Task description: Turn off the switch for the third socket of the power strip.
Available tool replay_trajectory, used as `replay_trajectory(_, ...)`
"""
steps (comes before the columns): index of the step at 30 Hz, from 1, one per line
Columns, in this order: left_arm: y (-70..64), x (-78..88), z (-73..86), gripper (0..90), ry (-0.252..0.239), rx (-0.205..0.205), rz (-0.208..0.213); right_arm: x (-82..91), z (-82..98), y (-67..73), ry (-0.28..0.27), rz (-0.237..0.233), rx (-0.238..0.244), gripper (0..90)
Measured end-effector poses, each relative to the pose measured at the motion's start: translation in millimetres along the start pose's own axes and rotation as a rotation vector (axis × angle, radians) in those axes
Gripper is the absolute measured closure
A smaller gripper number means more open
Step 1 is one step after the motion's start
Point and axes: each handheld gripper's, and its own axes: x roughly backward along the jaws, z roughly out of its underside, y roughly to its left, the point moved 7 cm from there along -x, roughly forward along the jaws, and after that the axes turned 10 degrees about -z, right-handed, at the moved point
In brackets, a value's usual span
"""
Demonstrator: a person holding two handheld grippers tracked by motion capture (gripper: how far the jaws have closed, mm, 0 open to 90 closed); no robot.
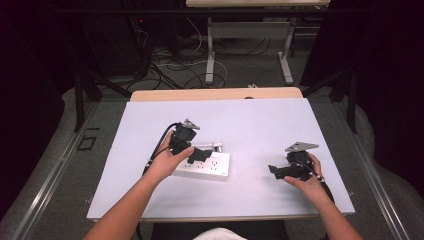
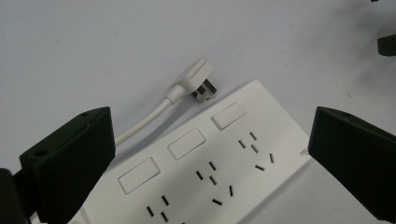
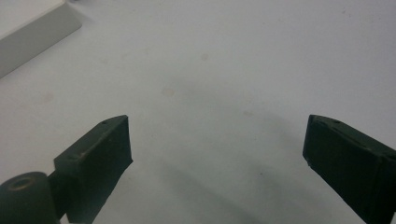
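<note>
A white power strip [image 1: 207, 167] [image 2: 205, 172] lies flat on the white table sheet [image 1: 250, 125], left of centre, with three switches and three socket groups on top. Its white cord ends in a flat angled plug [image 2: 198, 79] [image 1: 216, 146] that rests unplugged on the sheet just behind the strip. My left gripper [image 1: 199, 156] [image 2: 210, 158] hovers over the strip with its jaws wide apart and nothing between them. My right gripper [image 1: 276, 171] [image 3: 217, 158] is held low over bare sheet at the right, jaws also wide, empty. A corner of the strip [image 3: 32, 35] shows at its far left.
The sheet covers a wooden table [image 1: 215, 93] whose far edge shows behind it. Beyond stand table legs and loose cables on the floor [image 1: 200, 65]. Dark frames and curtains flank both sides.
</note>
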Motion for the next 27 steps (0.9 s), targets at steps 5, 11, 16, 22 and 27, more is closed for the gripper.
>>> replay_trajectory(5,14.7,7.9,9.4,1.3,0.002,0.026,-0.028,0.0,-0.2,0.2,-0.001,0.0,-0.001,7.4)
replay_trajectory(11,34.4,18.5,22.3,2.4,-0.006,0.065,-0.063,0.0,-0.2,0.3,-0.001,0.0,-0.002,7.4)
replay_trajectory(16,51.0,26.5,34.1,2.9,-0.01,0.096,-0.092,-0.1,-0.3,0.3,-0.001,0.001,-0.003,7.4)
replay_trajectory(22,72.7,38.3,49.5,3.0,-0.027,0.151,-0.132,-0.1,-0.1,-0.7,-0.002,0.004,-0.003,7.4)
replay_trajectory(27,88.4,46.6,60.3,3.0,-0.043,0.188,-0.172,-0.5,-0.4,0.1,-0.002,0.002,-0.003,7.4)
